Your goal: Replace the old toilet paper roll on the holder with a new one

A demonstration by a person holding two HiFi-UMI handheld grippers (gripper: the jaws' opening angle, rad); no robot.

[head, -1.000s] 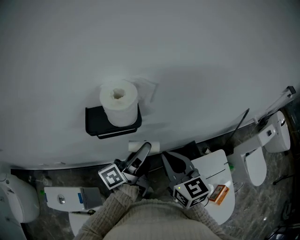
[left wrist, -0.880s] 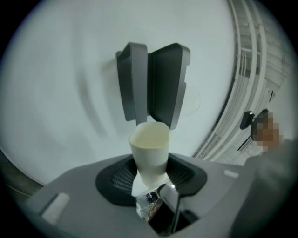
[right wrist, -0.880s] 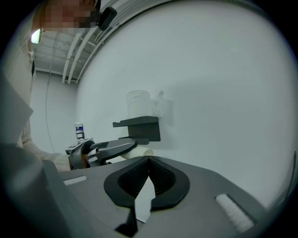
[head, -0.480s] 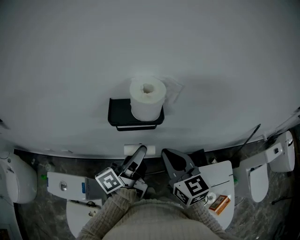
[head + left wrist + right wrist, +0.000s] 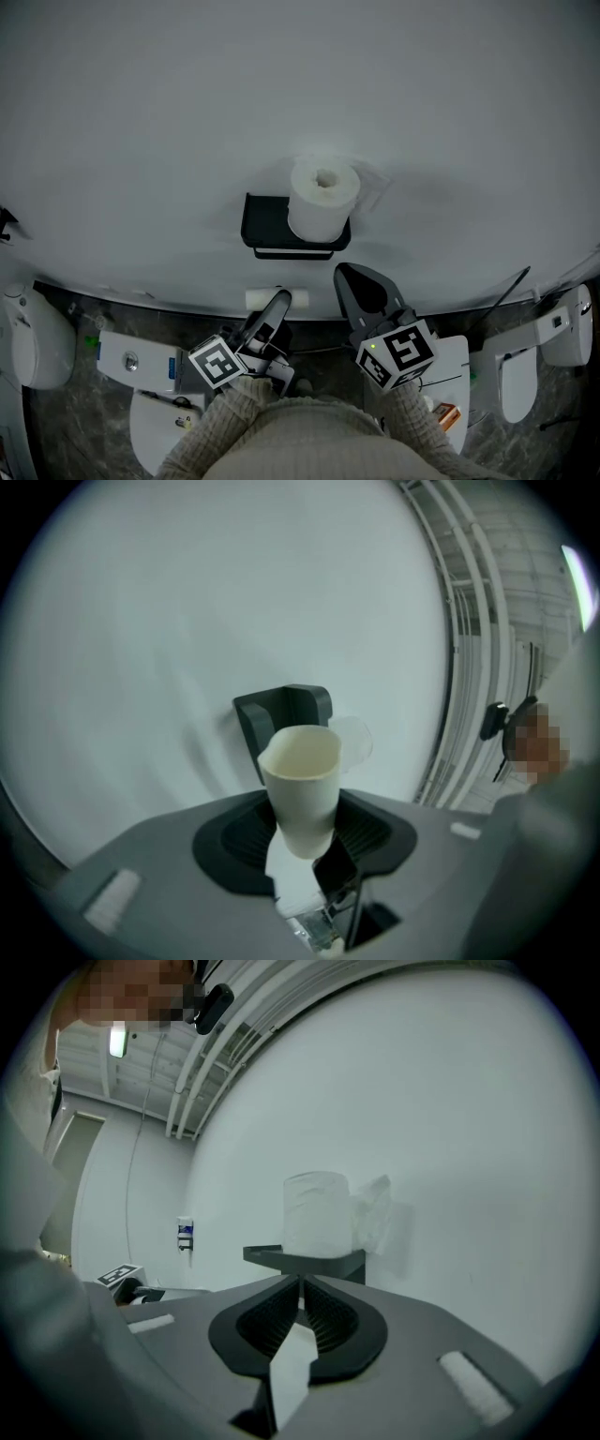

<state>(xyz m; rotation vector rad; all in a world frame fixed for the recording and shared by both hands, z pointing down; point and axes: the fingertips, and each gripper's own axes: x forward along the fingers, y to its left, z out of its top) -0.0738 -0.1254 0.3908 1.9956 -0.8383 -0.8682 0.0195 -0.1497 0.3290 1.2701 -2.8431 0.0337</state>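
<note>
Toilet paper roll [image 5: 323, 199], upright on the wall holder [image 5: 264, 223], is shown ahead of both grippers; right gripper [image 5: 352, 277], closed and empty, is held nearer; left gripper [image 5: 279, 304] is clamped on a bare cardboard tube [image 5: 259, 299].

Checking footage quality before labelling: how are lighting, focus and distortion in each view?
Head view: dim, flat light, faint shadow right of the toilet paper roll. Left gripper view: fisheye bending, black corners, cardboard tube sharp. Right gripper view: same black corners, roll slightly soft.
</note>
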